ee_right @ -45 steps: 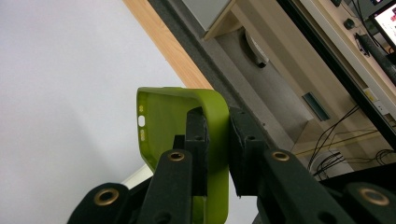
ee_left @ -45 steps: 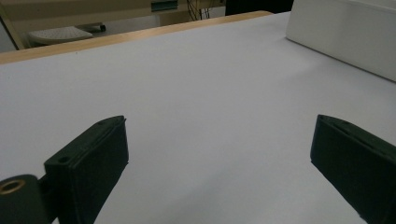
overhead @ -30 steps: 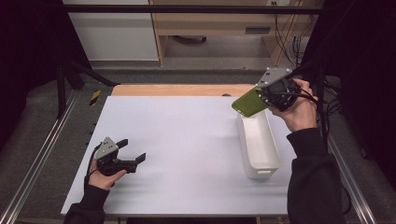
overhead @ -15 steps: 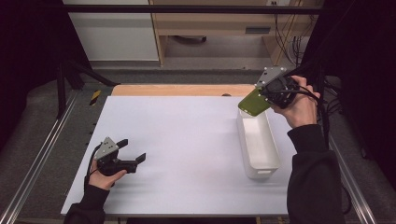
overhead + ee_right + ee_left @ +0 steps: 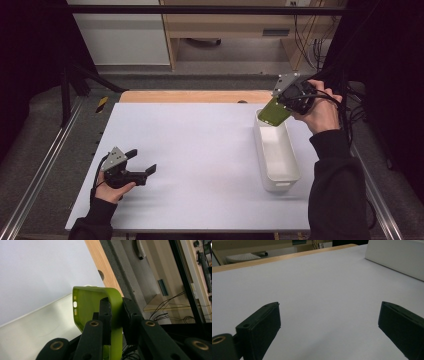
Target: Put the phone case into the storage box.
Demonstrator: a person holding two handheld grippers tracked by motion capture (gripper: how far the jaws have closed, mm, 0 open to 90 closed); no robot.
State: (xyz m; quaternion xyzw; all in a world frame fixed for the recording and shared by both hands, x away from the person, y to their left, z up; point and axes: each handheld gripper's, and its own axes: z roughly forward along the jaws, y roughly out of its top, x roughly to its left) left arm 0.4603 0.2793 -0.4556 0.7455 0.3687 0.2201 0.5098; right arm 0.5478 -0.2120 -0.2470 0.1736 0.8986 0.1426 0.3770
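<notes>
Change since earlier frame: right gripper (image 5: 284, 102) and its green phone case (image 5: 274, 112) sit slightly farther right, nearer the tray's far end; left gripper (image 5: 137, 167) unmoved.
Right gripper: fingers (image 5: 108, 315) clenched on one edge of the phone case, held in the air.
Phone case: tilted, its lower end above the far end of the white tray (image 5: 267, 165); contact with the rim probably none, though the high view is coarse.
Left gripper: fingers (image 5: 260, 325) spread apart, nothing between them, low over the white counter (image 5: 200, 150).
</notes>
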